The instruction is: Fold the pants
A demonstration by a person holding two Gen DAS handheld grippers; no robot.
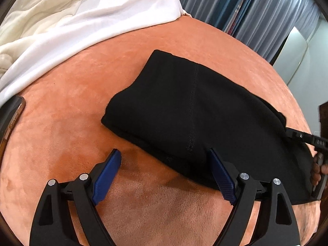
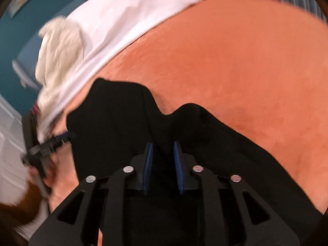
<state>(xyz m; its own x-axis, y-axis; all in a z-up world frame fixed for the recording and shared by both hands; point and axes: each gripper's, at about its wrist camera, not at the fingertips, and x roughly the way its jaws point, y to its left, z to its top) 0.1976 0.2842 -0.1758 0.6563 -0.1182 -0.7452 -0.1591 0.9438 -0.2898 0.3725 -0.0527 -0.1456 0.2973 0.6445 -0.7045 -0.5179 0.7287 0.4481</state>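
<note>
Black pants [image 1: 194, 110], already folded into a thick pad, lie on an orange plush bed [image 1: 82, 94], near its middle. The left tool [image 1: 164, 160] hangs over the pad's near edge with its blue pads spread wide and gripping nothing; one pad sits over bare plush, the other over the cloth. The right tool [image 2: 163, 153] has its pads drawn in close around a raised ridge of the black fabric (this view is blurred, so a firm pinch cannot be confirmed).

Risk, as a judgement: if the right tool has caught only the top layer, lifting would peel the pad apart and undo the fold. With the left tool released, nothing pins the other end, so a pull could drag the whole pad across the plush.

A white sheet [image 1: 98, 20] and a cream quilt [image 1: 34, 16] bunch along the bed's far side, apart from the pants. A phone [image 1: 12, 119] lies at the left edge. Nothing blocks either tool.
</note>
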